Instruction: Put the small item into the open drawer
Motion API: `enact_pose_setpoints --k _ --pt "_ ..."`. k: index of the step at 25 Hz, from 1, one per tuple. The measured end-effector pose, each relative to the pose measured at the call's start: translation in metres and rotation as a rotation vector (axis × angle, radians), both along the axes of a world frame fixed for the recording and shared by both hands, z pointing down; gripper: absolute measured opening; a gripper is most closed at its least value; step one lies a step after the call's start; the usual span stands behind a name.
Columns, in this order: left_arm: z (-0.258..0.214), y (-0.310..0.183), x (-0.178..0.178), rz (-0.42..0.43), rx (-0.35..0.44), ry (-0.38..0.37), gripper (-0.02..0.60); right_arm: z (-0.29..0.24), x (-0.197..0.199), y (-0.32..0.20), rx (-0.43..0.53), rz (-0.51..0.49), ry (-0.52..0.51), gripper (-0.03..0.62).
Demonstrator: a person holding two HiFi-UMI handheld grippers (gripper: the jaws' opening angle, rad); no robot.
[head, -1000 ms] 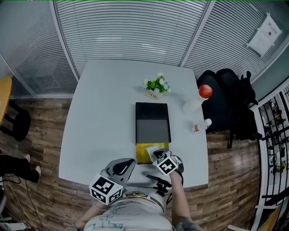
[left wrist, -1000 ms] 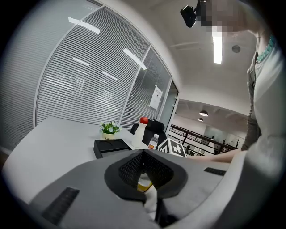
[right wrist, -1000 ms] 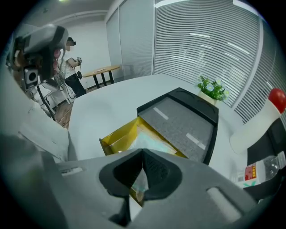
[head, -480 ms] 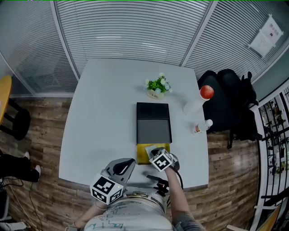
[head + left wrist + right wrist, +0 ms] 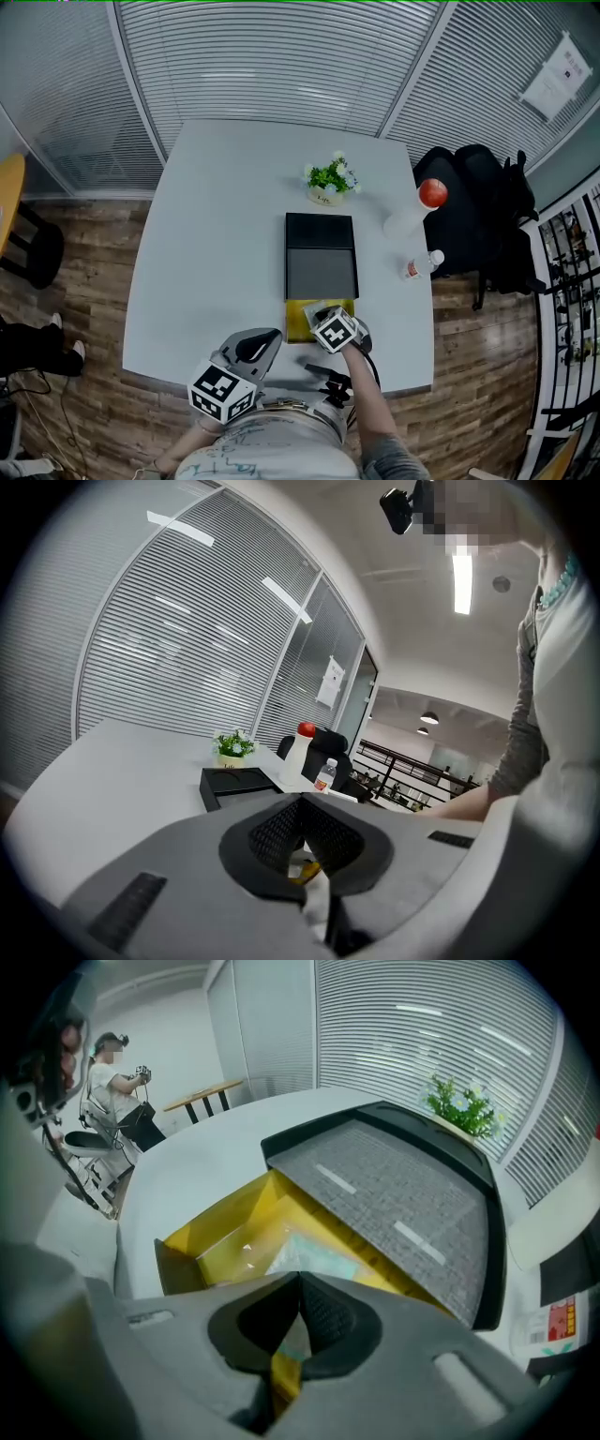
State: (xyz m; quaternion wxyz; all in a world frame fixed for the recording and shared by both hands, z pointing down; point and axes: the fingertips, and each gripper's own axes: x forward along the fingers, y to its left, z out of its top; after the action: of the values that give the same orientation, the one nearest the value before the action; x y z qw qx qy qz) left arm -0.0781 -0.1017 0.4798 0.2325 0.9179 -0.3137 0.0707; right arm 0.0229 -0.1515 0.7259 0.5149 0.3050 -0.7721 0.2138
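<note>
The left claw (image 5: 255,343) hangs off the near edge of the tabletop (image 5: 211,234), tips pressed together with nothing in them, so it's basically parked. Over to the right, the right claw (image 5: 300,1277) points steeply down into the yellow drawer (image 5: 211,1232) pulled out of the dark box (image 5: 321,253). It's pinched tight on a thin pale packet (image 5: 314,1252) hanging over the drawer's floor. Looks like the drop-off step to me. Next it probably needs to let go low in there, then lift out without snagging the drawer wall.
</note>
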Motion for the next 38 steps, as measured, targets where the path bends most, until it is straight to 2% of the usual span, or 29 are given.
enact_pose_setpoints --k 6,15,38 --pt "0.003 0.000 0.002 0.002 -0.013 -0.009 -0.003 0.004 0.002 -0.002 -0.024 0.022 -0.003 0.005" --pt "0.008 0.004 0.008 0.010 -0.027 -0.014 -0.003 0.007 0.001 -0.001 -0.009 0.011 0.034 0.005" --pt "0.014 0.024 0.016 -0.017 -0.061 -0.034 -0.003 0.007 0.001 -0.001 -0.019 0.013 -0.001 0.005"
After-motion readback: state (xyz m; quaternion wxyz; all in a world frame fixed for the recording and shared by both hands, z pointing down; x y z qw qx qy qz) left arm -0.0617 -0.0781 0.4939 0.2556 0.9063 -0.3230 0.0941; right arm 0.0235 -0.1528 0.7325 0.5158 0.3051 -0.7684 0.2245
